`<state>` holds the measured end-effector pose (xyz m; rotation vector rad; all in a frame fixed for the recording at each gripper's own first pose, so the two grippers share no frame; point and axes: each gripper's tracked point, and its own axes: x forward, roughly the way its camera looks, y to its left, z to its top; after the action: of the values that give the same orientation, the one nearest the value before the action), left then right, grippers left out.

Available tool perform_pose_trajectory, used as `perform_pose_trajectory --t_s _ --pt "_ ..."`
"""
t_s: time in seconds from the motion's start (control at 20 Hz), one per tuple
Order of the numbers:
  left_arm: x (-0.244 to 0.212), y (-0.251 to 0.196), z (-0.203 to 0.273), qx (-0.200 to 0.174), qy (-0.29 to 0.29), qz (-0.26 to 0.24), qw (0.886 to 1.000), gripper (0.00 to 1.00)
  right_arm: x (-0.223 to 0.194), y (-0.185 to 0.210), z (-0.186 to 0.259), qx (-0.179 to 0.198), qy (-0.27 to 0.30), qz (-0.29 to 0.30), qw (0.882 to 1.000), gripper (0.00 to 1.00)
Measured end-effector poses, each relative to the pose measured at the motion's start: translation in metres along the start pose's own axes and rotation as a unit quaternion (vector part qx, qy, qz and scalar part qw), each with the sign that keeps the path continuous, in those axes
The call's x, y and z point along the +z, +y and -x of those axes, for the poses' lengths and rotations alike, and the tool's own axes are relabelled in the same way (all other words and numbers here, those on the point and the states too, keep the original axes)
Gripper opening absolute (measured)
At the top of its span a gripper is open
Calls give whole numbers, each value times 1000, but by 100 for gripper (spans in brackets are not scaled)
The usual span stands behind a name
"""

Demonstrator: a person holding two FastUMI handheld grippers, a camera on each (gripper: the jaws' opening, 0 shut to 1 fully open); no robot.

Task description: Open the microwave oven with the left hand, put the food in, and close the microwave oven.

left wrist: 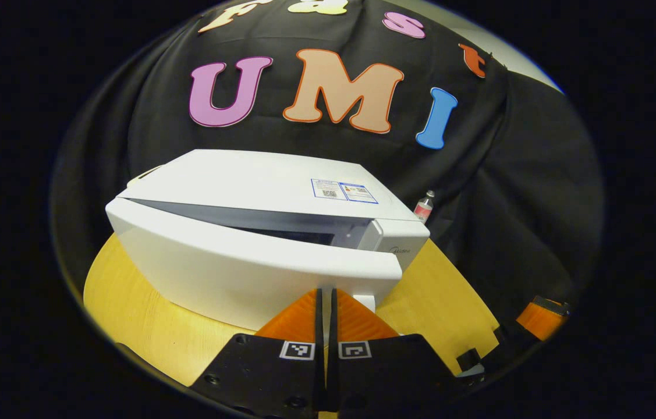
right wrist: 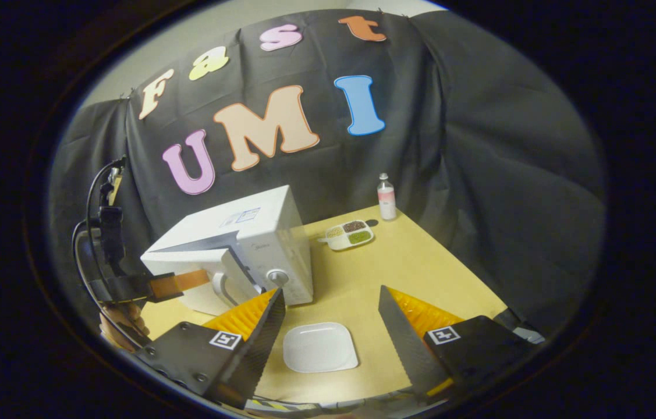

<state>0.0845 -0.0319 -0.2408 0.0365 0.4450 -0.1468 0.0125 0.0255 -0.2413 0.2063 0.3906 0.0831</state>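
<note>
Left claw (left wrist: 325, 308) is sitting with fingers together, nothing between them, right at the white microwave oven's (left wrist: 258, 233) door (left wrist: 246, 267), which is standing slightly ajar on the yellow wooden surface (right wrist: 362, 279). Going right, a white square plate (right wrist: 320, 347) is lying between the right claw's (right wrist: 330, 308) wide-apart fingers; the food tray (right wrist: 349, 234) is resting beside a small bottle (right wrist: 386, 198).
</note>
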Motion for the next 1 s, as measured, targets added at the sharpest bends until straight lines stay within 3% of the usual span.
perform_pose_trajectory --t_s 0.55,1.0 --pt "22 7 -25 23 -13 -2 1000 0 18 -15 3 -16 -36 -19 999 100" --pt "21 7 -32 46 -22 9 999 0 18 -14 -5 -16 -32 -19 999 100"
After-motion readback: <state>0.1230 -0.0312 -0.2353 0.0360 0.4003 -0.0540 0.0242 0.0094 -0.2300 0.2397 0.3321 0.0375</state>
